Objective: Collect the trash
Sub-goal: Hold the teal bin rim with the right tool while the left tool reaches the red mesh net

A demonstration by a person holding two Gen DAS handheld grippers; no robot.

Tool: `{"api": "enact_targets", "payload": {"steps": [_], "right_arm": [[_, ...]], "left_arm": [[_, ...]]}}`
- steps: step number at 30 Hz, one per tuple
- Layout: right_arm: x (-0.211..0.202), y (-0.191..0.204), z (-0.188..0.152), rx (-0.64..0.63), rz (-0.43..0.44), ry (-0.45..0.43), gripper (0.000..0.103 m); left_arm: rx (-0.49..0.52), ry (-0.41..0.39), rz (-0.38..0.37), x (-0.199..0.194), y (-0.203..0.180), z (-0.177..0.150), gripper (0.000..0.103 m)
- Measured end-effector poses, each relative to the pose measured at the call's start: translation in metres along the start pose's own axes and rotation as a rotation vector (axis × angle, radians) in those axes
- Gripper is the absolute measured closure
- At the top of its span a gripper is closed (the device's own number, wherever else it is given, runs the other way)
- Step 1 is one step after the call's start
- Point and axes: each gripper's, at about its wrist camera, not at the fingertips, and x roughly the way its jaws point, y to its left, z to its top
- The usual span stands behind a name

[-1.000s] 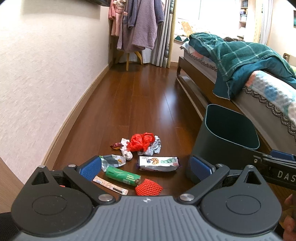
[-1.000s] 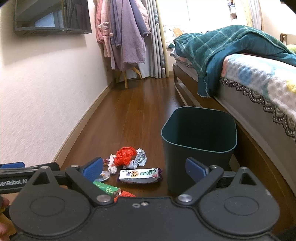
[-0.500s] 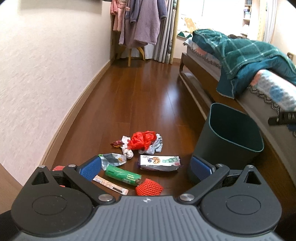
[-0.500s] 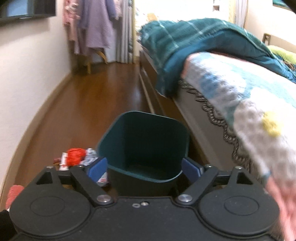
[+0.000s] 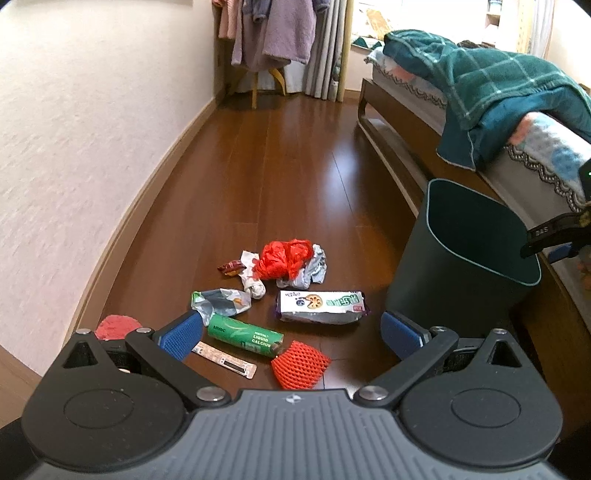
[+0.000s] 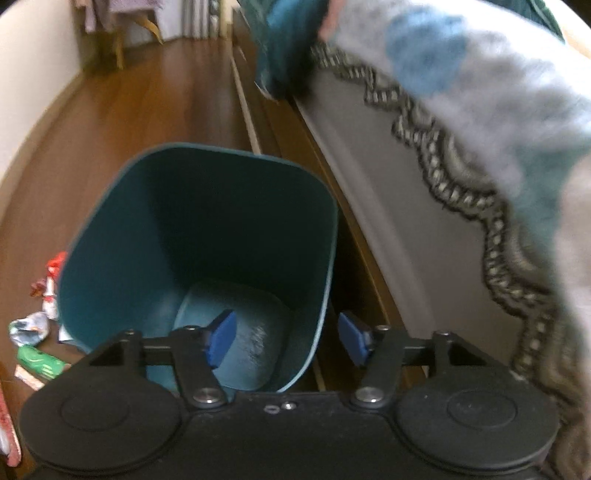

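Trash lies on the wooden floor: a red plastic bag (image 5: 284, 258), a biscuit packet (image 5: 321, 306), a green tube (image 5: 243, 334), an orange foam net (image 5: 299, 363), a crumpled wrapper (image 5: 221, 301) and a flat sachet (image 5: 225, 360). My left gripper (image 5: 291, 334) hangs open above them, holding nothing. A dark teal bin (image 5: 461, 266) stands to the right by the bed. My right gripper (image 6: 288, 338) points down over the bin (image 6: 147, 221), its jaws closing. The bin's right wall is between the pads: one pad inside, one outside, neither visibly pressing.
A bed (image 5: 517, 122) with a teal blanket and lace-edged cover (image 6: 480, 147) runs along the right, close to the bin. A pale wall (image 5: 74, 147) bounds the left. Clothes (image 5: 273, 33) hang at the far end over a wooden stand. A red knit piece (image 5: 118, 326) lies near the skirting.
My right gripper swung right from above the trash to over the bin, tilted down, and its jaws narrowed. My left gripper edged forward and down toward the trash.
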Motion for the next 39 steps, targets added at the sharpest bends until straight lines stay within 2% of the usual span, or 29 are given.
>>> {"api": "enact_targets", "payload": {"steps": [2, 7, 10, 12, 13, 15, 20, 25, 30, 36, 39], "right_arm": [[0.013, -0.001, 0.0, 0.008, 0.017, 0.037, 0.059], [0.036, 0.002, 0.0, 0.011, 0.003, 0.094, 0.069], [0.044, -0.001, -0.002, 0.033, -0.018, 0.117, 0.08], [0.043, -0.002, -0.003, 0.031, -0.041, 0.109, 0.095], [0.042, -0.004, -0.003, 0.037, -0.048, 0.103, 0.097], [0.04, -0.005, -0.002, 0.036, -0.015, 0.083, 0.098], [0.016, 0.015, -0.008, -0.079, -0.018, -0.025, 0.096], [-0.001, 0.031, -0.014, -0.172, -0.01, -0.069, 0.097], [-0.026, 0.031, -0.025, -0.234, 0.017, -0.102, 0.102], [-0.047, 0.04, -0.028, -0.37, 0.027, -0.17, 0.101], [-0.051, 0.05, -0.029, -0.415, 0.02, -0.173, 0.101]], "left_arm": [[0.009, 0.006, 0.001, 0.003, -0.001, -0.001, 0.0], [0.005, 0.023, 0.003, 0.01, 0.002, -0.002, 0.0], [-0.002, 0.027, 0.021, 0.014, 0.006, -0.003, 0.0], [-0.009, 0.034, 0.035, 0.017, 0.008, -0.002, 0.0], [-0.015, 0.038, 0.039, 0.02, 0.009, -0.001, 0.0], [-0.021, 0.046, 0.049, 0.023, 0.012, -0.001, 0.0], [-0.011, 0.083, 0.07, 0.042, 0.012, -0.002, 0.0], [-0.02, 0.194, 0.089, 0.076, 0.014, -0.01, 0.0], [-0.045, 0.252, 0.065, 0.102, 0.02, -0.011, 0.0], [-0.071, 0.358, 0.037, 0.156, 0.01, -0.016, 0.0], [-0.07, 0.398, 0.044, 0.193, 0.0, -0.023, 0.0]]}}
